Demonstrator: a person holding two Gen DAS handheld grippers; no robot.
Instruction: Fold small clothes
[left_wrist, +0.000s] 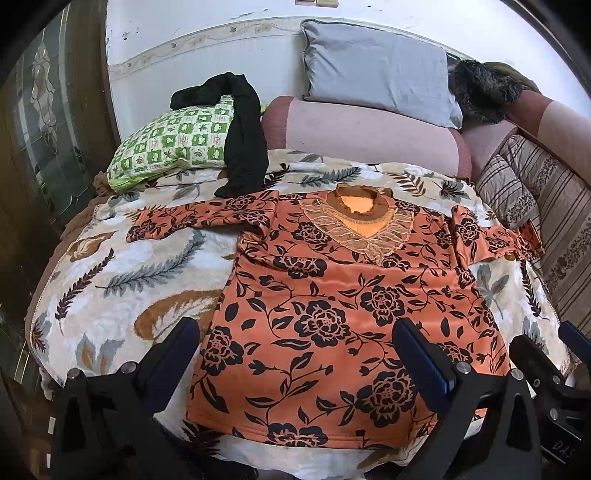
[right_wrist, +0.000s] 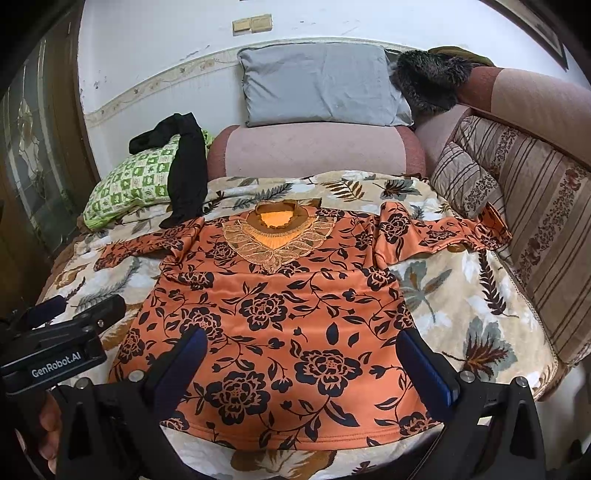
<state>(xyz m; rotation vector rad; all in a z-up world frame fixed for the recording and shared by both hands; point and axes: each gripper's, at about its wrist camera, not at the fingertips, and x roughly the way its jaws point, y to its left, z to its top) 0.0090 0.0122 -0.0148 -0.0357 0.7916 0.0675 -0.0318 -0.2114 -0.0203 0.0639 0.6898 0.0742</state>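
- Two wrist views show one leaf-patterned blanket (left_wrist: 122, 266) (right_wrist: 461, 295) covering the seat of a pink sofa (left_wrist: 369, 136) (right_wrist: 314, 151), the largest surface in both.
- Orange floral blouse (left_wrist: 325, 306) (right_wrist: 273, 314): spread flat and face up on the blanket, at centre of both views; lace neckline (left_wrist: 365, 225) (right_wrist: 275, 236) toward 12 o'clock, hem toward 6 o'clock, sleeves out toward 9 and 3 o'clock, the 3 o'clock cuff reaching a striped cushion (left_wrist: 554, 206) (right_wrist: 517, 206).
- Grey pillow (left_wrist: 376, 70) (right_wrist: 321, 85): propped against the wall at 12 o'clock, above the sofa back.
- Green checked pillow (left_wrist: 166, 147) (right_wrist: 129, 184): at 10 o'clock, with a black garment (left_wrist: 243, 140) (right_wrist: 186, 170) draped over it, its lower end beside the blouse's 9 o'clock sleeve.
- Left gripper (left_wrist: 295, 354) (right_wrist: 79, 308): fingers spread wide apart, empty, above the hem's 7 o'clock corner; in the right wrist view at 8 o'clock.
- Right gripper (right_wrist: 301, 363) (left_wrist: 546, 347): fingers likewise wide apart, empty, above the hem; in the left wrist view at 4 o'clock.
- Hand (right_wrist: 48, 432): partly visible at 8 o'clock in the right wrist view, under the left gripper's body.
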